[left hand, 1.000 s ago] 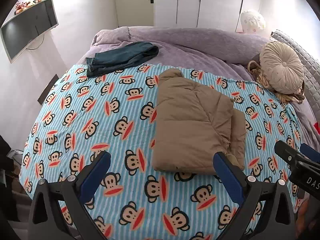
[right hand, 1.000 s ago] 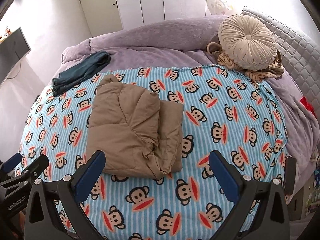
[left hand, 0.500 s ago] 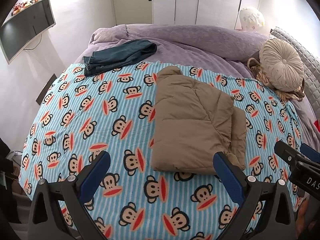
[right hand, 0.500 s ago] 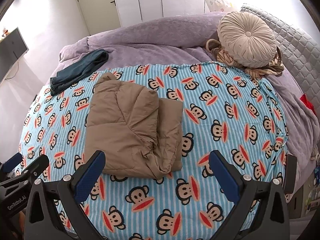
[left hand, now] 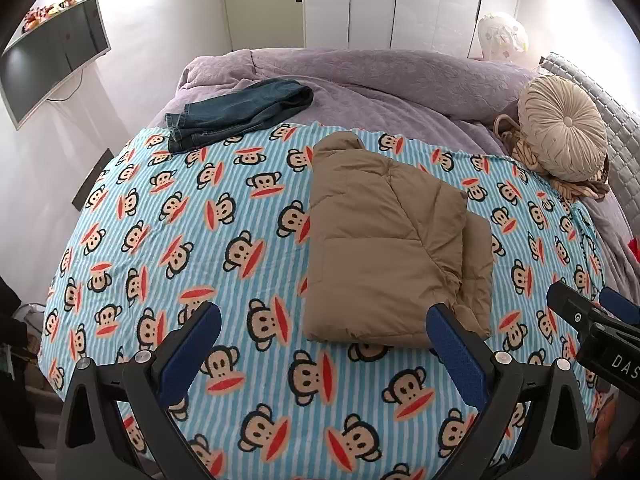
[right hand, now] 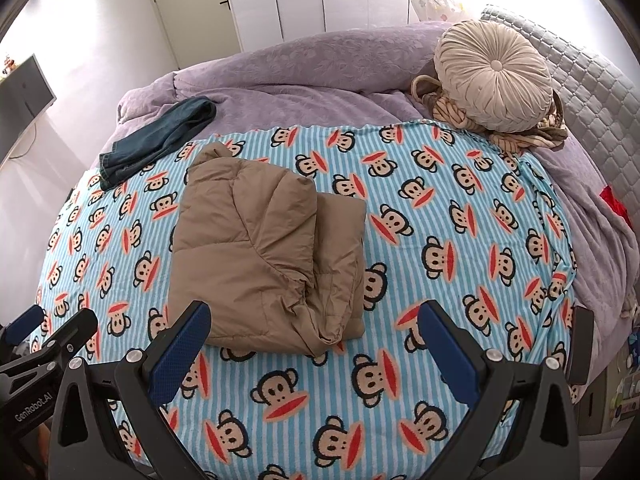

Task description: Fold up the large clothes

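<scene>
A tan puffer jacket [left hand: 384, 240] [right hand: 264, 248] lies folded into a thick rectangle on the blue striped monkey-print sheet [left hand: 200, 240] [right hand: 460, 240]. My left gripper [left hand: 324, 336] hovers over the sheet just short of the jacket's near edge, open, nothing between its blue pads. My right gripper [right hand: 316, 332] hangs near the same edge, a bit to the right, also open and empty. Each gripper shows at the edge of the other's view.
Folded dark jeans [left hand: 240, 110] [right hand: 160, 136] lie at the far left on the purple duvet [left hand: 380, 76]. A round beige cushion [left hand: 560, 140] [right hand: 496, 80] sits on a knotted pillow at the far right by the quilted headboard [right hand: 592, 92]. A TV [left hand: 52, 56] hangs on the left wall.
Both views have pulled back and tilted up slightly, so the jacket sits a little farther off. Nothing on the bed has moved; both grippers stay open.
</scene>
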`<state>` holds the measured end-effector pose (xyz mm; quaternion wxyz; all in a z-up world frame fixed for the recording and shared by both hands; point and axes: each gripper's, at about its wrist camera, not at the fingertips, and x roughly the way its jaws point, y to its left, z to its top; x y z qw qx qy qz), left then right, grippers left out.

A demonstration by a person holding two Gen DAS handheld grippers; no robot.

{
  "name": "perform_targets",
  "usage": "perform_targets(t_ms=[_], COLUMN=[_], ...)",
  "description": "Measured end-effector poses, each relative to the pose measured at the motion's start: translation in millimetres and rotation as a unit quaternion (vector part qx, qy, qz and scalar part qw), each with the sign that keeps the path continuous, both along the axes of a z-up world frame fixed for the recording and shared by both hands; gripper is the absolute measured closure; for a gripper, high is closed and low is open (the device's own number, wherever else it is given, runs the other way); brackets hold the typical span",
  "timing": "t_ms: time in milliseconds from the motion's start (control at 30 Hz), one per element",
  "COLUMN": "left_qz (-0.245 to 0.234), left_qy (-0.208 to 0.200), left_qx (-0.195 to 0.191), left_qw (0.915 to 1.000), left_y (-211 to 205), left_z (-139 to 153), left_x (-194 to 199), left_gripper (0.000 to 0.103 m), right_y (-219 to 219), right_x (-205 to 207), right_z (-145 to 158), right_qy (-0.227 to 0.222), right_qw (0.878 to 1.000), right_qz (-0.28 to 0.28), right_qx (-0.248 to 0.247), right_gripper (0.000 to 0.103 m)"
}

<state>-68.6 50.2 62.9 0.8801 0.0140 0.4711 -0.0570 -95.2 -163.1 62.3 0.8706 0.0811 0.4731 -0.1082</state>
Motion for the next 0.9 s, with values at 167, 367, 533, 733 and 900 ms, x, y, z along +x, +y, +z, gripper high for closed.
perform_targets(t_ms=[167, 367, 533, 733, 900], left_qz=[0.0, 0.0, 0.0, 0.0, 0.001], left_qy=[0.0, 0.0, 0.0, 0.001, 0.0], left_qx=[0.0, 0.0, 0.0, 0.0, 0.0], left_qw=[1.0, 1.0, 1.0, 1.0, 1.0], left_y=[0.1, 0.1, 0.1, 0.0, -0.1], left_z=[-0.1, -0.2, -0.4, -0.7, -0.5], left_x=[0.0, -0.3, -0.4, -0.6, -0.7], left_gripper=[0.0, 0.0, 0.0, 0.0, 0.0], right_y=[0.4, 2.0, 2.5, 1.5, 1.9], right_x=[-1.2, -4.6, -6.7, -5.6, -6.9], right_z=[-0.6, -2.3, -3.9, -4.1, -4.9], right_qy=[0.0, 0.002, 0.003, 0.003, 0.004], right_qw=[1.0, 1.0, 1.0, 1.0, 1.0], right_qz=[0.0, -0.002, -0.003, 0.0, -0.001], right_qx=[0.0, 0.001, 0.001, 0.001, 0.002], right_gripper=[0.0, 0.0, 0.0, 0.0, 0.0])
